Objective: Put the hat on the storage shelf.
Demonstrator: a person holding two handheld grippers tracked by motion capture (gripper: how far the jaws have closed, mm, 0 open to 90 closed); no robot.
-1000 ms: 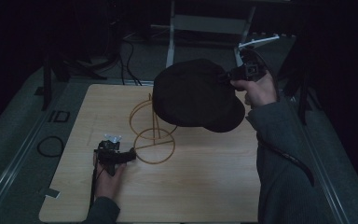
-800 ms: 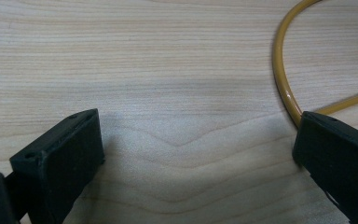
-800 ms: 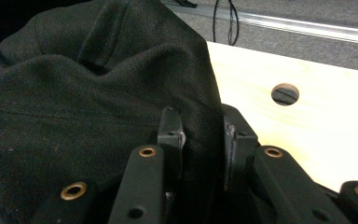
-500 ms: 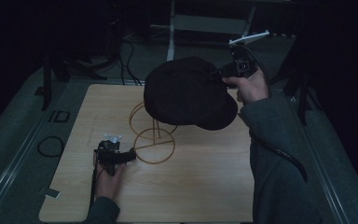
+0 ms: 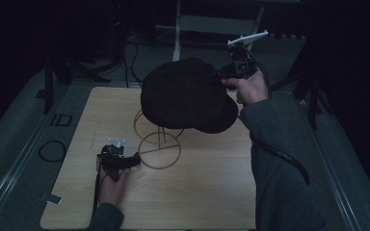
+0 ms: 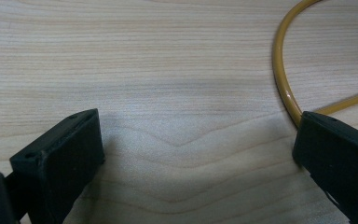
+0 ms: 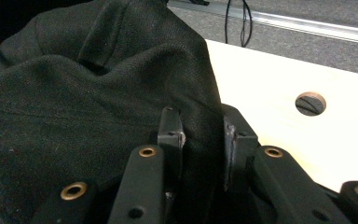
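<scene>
A black cloth hat hangs in the air above a yellow wire stand near the middle of the wooden table. My right gripper is shut on the hat's edge at the back right; in the right gripper view the dark cloth is pinched between the two jaws at my right gripper. My left gripper rests low on the table at the stand's round base, open. In the left gripper view its jaws stand wide apart at my left gripper, with the yellow wire ring touching the right jaw.
A round hole is cut in the tabletop near its far edge. Cables lie on the grey floor to the left, and a metal frame stands behind the table. The surroundings are dark.
My right gripper has carried the hat leftward and slightly up, bringing it over the wire stand. The left gripper has stayed put at the stand's base.
</scene>
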